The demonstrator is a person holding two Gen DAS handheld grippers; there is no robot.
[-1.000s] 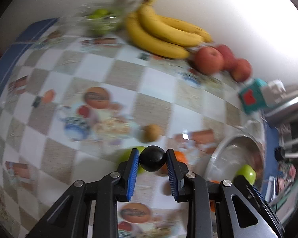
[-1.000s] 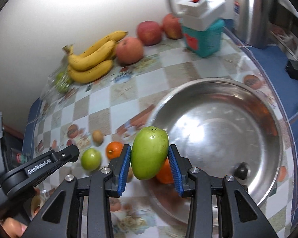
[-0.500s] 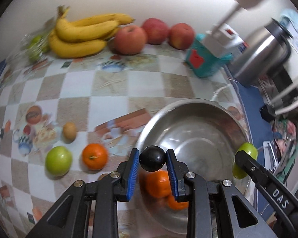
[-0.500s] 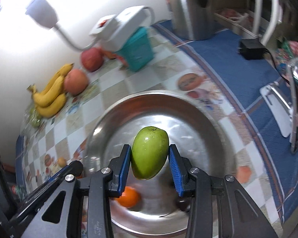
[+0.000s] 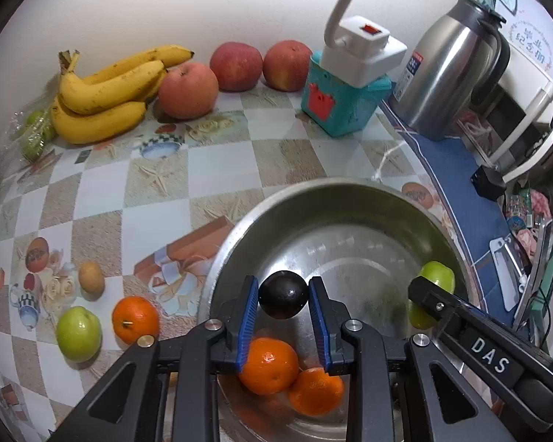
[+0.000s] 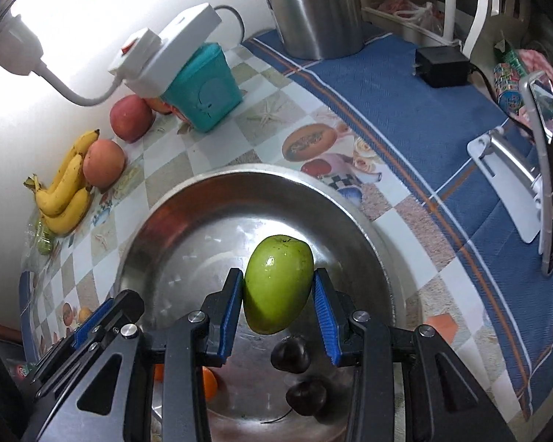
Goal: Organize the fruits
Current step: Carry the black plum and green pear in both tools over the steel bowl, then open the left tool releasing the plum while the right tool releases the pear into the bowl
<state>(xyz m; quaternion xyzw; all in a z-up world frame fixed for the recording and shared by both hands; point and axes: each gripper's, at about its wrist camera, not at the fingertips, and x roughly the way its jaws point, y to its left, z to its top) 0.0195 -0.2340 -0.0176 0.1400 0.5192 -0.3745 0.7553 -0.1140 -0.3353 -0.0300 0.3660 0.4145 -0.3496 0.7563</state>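
- Two fruits are in your grip at once: your left gripper (image 5: 283, 294) has its fingers (image 5: 247, 309) clamped on a dark round fruit (image 5: 283, 294), and your right gripper (image 6: 278, 300) has its fingers (image 6: 324, 316) pressed against both sides of a green fruit (image 6: 278, 289).
- Both fruits hang over the steel bowl (image 5: 350, 191), inside its rim; the dark one sits toward the near left part, the green one toward the right side.
- Under your left gripper, two oranges (image 5: 269, 364) lie touching on the near floor of the bowl.
- In the right wrist view, two more dark fruits (image 6: 290, 354) rest just below the green fruit, close together, possibly touching, though the fingers partly hide them.
- The far half of the bowl's floor shows bare metal.
- Left of the bowl's rim on the worktop (image 5: 158, 184) lie an orange (image 5: 135, 318), a green apple (image 5: 78, 333) and a small brown fruit (image 5: 91, 277), near one another but apart.
- Along the back wall sit bananas (image 5: 107, 92) and three red apples (image 5: 188, 90), with a stretch of checked cloth between them and the bowl.
- A teal box (image 5: 344, 105) and a steel kettle (image 5: 449, 73) stand beyond the bowl's far right edge.
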